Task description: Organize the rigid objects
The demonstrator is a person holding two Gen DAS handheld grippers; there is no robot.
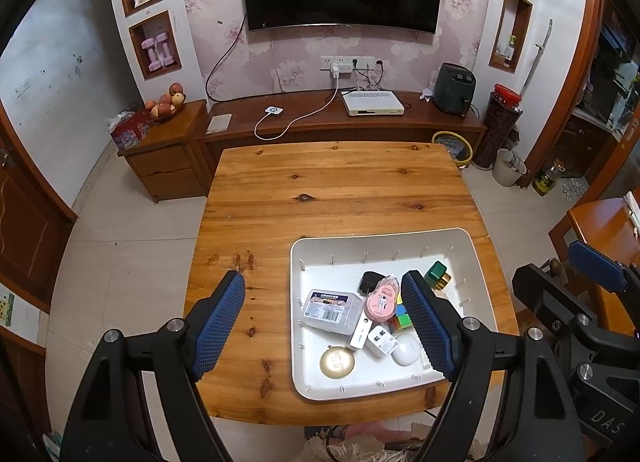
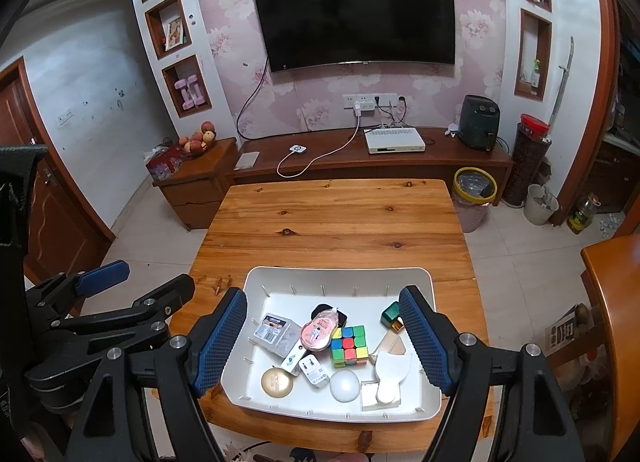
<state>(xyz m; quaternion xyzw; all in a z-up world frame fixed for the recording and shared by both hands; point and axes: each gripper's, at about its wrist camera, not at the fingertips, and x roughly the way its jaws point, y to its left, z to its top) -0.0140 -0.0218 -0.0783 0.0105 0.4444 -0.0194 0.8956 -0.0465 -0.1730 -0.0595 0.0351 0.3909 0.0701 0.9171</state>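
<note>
Nearest: both grippers over the near edge of the wooden table [image 2: 336, 221]. Left gripper [image 1: 328, 318] fingers spread wide, nothing between the pads; one finger over bare wood, the other over the white tray [image 1: 304, 382]. Right gripper [image 2: 320, 338] likewise spread and empty, fingers straddling the tray from above.

Tray sits at the near right part of the table, near its front edge. Contents, all loose and crowded: gold round tin [image 2: 277, 381] at near left, white plug adapter [image 2: 314, 370], white dome-shaped item [image 2: 344, 385], colour cube [image 2: 349, 346] at centre, pink tape dispenser [image 2: 319, 333] leaning on a black item, clear labelled box [image 2: 276, 332] at left, green box [image 2: 390, 314] at far right. Several touch one another.

Left strip and whole far half of the table bare wood, with knots. Pale tiled floor on both sides.

Beyond the far edge: low wooden TV bench [image 2: 360, 161] with white set-top box [image 2: 394, 145], charger cable, dark air fryer [image 2: 479, 121]; yellow-rimmed bin [image 2: 474, 189] at the table's far right corner; fruit bowl [image 2: 198, 139] on a side cabinet; wall television [image 2: 356, 15] on floral wallpaper.
</note>
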